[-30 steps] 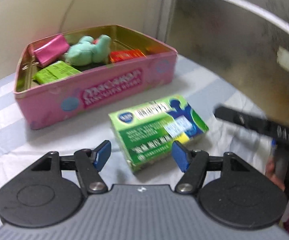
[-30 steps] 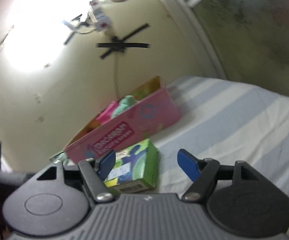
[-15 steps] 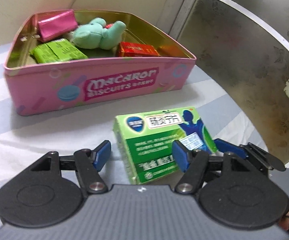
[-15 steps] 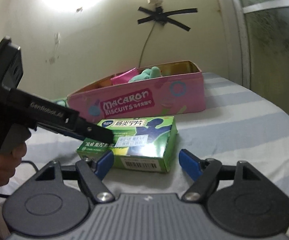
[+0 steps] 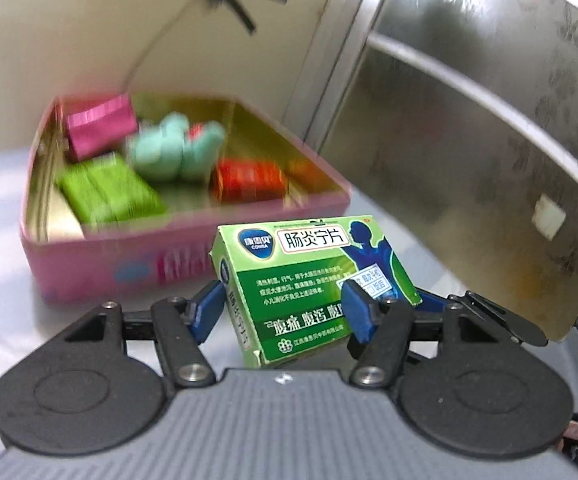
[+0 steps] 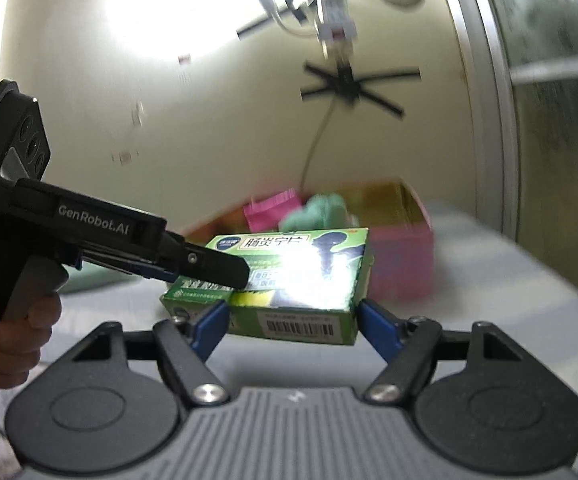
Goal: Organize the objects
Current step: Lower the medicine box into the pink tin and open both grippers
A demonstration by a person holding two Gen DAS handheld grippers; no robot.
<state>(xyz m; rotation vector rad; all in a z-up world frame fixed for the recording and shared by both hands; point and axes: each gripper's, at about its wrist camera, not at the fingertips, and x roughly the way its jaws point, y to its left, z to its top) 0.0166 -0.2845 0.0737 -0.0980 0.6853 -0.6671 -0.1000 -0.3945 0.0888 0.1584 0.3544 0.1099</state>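
Observation:
A green medicine box (image 5: 309, 272) hangs tilted above the striped cloth, in front of the pink biscuit tin (image 5: 129, 272). My right gripper (image 6: 291, 326) is shut on the box (image 6: 285, 322), one blue pad against each side of its barcode end. My left gripper (image 5: 283, 310) comes in from the left and its jaws are closing with the box between them. Its left pad meets the box's long thin side, while its right pad lies over the printed face, not pressing. One of the right gripper's fingers (image 5: 485, 312) shows behind the box. A hand (image 6: 13, 336) holds the left gripper's handle.
The open tin (image 6: 401, 264) holds a pink box (image 5: 99, 128), a teal plush toy (image 5: 173, 152), a red box (image 5: 249, 180) and green packets (image 5: 109, 192). A frosted metal-framed panel (image 5: 469, 140) rises at the right. Striped cloth (image 6: 509, 280) covers the table.
The green box has come up off the cloth and tilted. Both grippers rose with it and closed in around it, and the right view has rolled level.

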